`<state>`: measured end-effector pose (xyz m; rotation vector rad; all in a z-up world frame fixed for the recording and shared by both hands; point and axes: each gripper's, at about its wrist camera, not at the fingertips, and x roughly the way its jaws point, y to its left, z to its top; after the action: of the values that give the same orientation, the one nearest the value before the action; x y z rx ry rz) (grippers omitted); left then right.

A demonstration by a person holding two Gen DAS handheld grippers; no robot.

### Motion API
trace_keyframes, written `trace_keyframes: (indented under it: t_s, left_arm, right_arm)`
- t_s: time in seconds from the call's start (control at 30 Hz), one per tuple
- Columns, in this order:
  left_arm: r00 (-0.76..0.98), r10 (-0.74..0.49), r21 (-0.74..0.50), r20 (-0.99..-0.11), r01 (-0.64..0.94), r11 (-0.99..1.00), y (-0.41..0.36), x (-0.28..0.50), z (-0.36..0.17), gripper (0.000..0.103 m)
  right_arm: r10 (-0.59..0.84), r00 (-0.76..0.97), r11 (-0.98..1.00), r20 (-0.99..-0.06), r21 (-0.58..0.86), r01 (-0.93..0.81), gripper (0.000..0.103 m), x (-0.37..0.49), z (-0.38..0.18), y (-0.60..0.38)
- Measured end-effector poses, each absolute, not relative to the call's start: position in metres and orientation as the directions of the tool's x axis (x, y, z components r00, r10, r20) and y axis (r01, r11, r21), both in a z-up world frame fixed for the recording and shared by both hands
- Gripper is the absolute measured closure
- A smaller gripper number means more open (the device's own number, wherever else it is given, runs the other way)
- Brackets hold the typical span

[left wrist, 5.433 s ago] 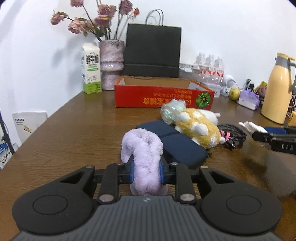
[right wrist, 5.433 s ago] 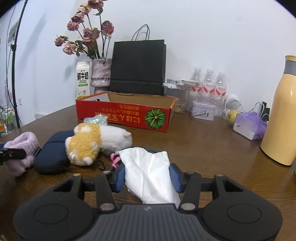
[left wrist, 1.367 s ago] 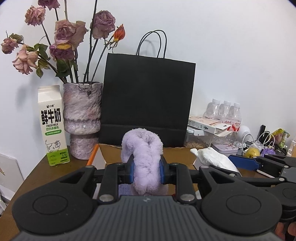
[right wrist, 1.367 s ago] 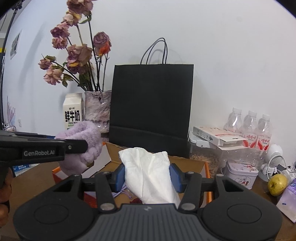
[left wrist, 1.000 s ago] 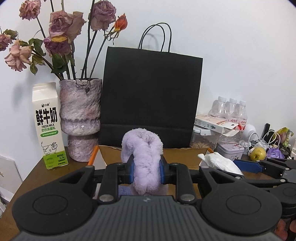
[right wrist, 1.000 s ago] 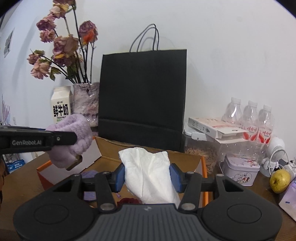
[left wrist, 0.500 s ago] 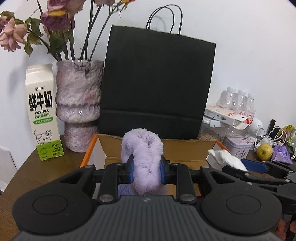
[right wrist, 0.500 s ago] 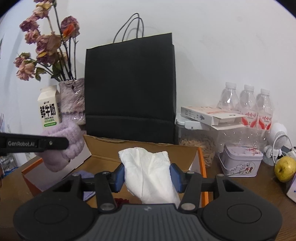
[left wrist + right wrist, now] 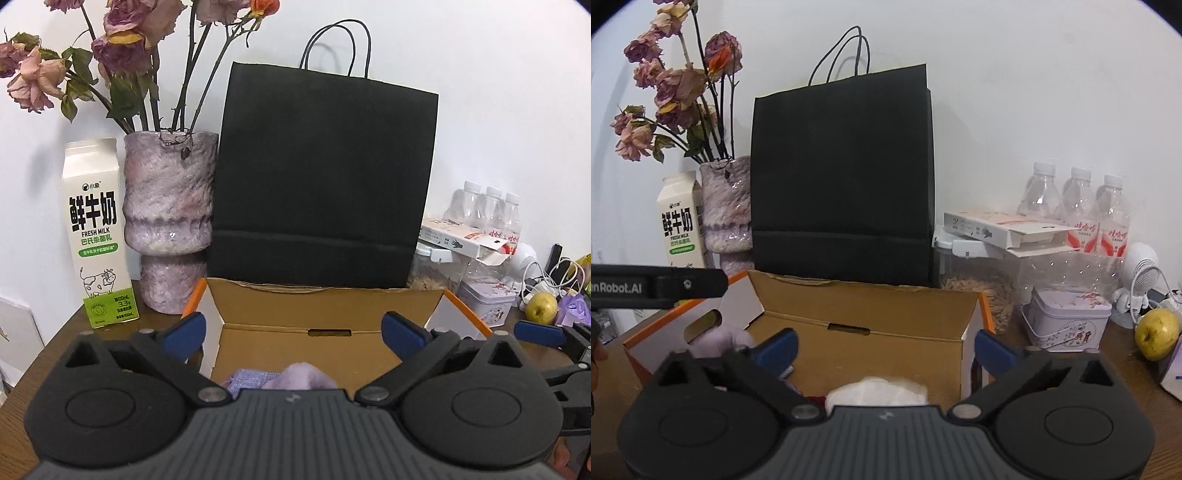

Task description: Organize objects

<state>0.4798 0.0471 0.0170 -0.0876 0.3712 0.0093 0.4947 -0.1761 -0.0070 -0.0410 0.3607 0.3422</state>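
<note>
Both sets of fingers opening wide, nothing between the blue pads: left gripper [image 9: 291, 330], right gripper [image 9: 884, 347]. Fuzzy lilac plush [image 9: 299, 376] lies in the corrugated cardboard box [image 9: 325, 302] below my left fingers; crumpled white tissue [image 9: 877, 393] lies in it below my right. Milk carton [image 9: 96, 236] reads "FRESH MILK". Matte black paper bag [image 9: 325, 177] stands behind the box on the wooden counter [image 9: 44, 350].

The box [image 9: 325, 306] sits on the desk [image 9: 48, 354], bag [image 9: 325, 177] behind it, vase [image 9: 170, 221] and carton [image 9: 96, 236] left, bottles [image 9: 1078, 210] right.
</note>
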Motion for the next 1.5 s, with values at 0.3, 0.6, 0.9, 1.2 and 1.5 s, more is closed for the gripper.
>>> trace_keyframes:
  t_s: [0.3, 0.6, 0.9, 1.2, 1.5]
  left_arm:
    - [0.932, 0.001, -0.087, -0.363, -0.035, 0.996, 0.048, 0.479, 0.017, 0.000]
    - [0.935, 0.006, -0.071, -0.355, -0.034, 0.997, 0.046, 0.471, 0.021, 0.000]
    - [0.949, 0.033, -0.067, -0.314, -0.057, 0.996, 0.045, 0.450, 0.031, 0.000]
    - [0.948, 0.039, -0.080, -0.317, -0.067, 0.995, 0.045, 0.420, 0.033, 0.000]
    - [0.941, 0.036, -0.091, -0.337, -0.071, 0.993, 0.044, 0.383, 0.028, 0.000]
  right_arm:
    - [0.322, 0.872, 0.940, -0.367, 0.014, -0.341, 0.000, 0.494, -0.007, -0.175]
    - [0.306, 0.874, 0.945, -0.378, 0.008, -0.327, 0.000, 0.491, -0.004, -0.175]
    - [0.315, 0.866, 0.943, -0.389, 0.024, -0.332, 0.000, 0.479, 0.005, -0.177]
    - [0.325, 0.862, 0.936, -0.389, 0.003, -0.351, 0.000, 0.456, 0.012, -0.178]
    - [0.335, 0.864, 0.930, -0.377, -0.012, -0.366, 0.000, 0.423, 0.016, -0.189]
